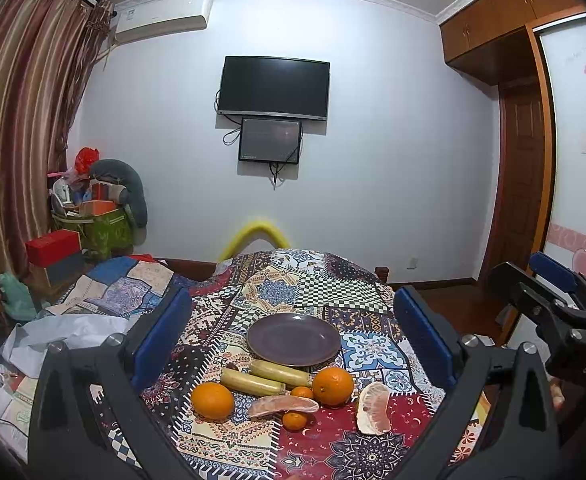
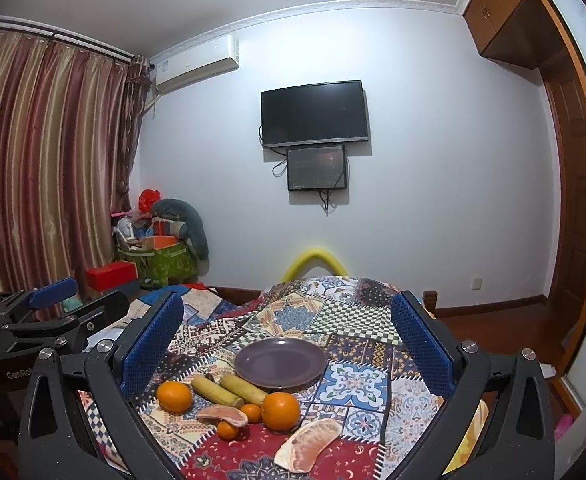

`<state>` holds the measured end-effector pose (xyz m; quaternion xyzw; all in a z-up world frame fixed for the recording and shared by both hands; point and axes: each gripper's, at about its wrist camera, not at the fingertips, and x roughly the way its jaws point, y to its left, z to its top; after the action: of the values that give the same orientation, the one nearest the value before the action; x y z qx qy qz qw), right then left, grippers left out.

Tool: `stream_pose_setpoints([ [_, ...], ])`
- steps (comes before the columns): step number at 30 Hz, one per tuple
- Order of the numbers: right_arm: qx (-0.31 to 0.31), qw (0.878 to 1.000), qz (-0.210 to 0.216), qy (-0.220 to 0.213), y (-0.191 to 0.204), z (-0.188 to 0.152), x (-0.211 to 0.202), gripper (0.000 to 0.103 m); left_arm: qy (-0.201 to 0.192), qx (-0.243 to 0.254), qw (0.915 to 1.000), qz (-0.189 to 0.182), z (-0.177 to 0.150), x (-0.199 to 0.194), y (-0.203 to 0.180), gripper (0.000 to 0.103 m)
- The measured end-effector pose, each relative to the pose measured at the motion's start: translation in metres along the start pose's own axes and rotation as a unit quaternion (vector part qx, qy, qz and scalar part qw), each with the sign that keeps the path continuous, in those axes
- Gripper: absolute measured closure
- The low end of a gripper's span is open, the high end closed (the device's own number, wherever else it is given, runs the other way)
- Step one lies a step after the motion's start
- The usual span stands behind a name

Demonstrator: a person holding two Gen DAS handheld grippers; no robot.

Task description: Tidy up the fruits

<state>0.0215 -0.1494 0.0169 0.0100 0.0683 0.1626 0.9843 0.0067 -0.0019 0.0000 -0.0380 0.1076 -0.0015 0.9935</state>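
Note:
An empty purple plate [image 1: 293, 339] [image 2: 280, 362] sits on the patterned tablecloth. In front of it lie two yellow-green cane pieces [image 1: 279, 372] [image 2: 243, 388], two oranges [image 1: 212, 400] [image 1: 333, 385] [image 2: 174, 397] [image 2: 280, 410], two small tangerines [image 1: 294, 420] [image 2: 227, 430] and two peeled pomelo segments [image 1: 283, 405] [image 1: 374, 408] [image 2: 223, 416] [image 2: 308, 444]. My left gripper [image 1: 293, 344] is open and empty, hovering above the fruit. My right gripper [image 2: 287, 348] is open and empty beside it; it also shows at the right of the left wrist view [image 1: 549, 280].
The table is covered by a patchwork cloth [image 1: 333, 292]. A bed with bedding and white paper [image 1: 65, 332] lies left. Boxes and a green bin [image 1: 97, 228] stand in the far corner. A wardrobe and door [image 1: 525, 160] are at the right.

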Motion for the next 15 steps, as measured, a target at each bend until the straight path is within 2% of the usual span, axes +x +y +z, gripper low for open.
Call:
stream_pose_setpoints([
  [15, 0.002, 1.000, 0.001, 0.002, -0.0020, -0.0022, 0.0002, 0.000, 0.000, 0.000, 1.0000, 0.000, -0.0008, 0.0012, -0.0021, 0.001],
])
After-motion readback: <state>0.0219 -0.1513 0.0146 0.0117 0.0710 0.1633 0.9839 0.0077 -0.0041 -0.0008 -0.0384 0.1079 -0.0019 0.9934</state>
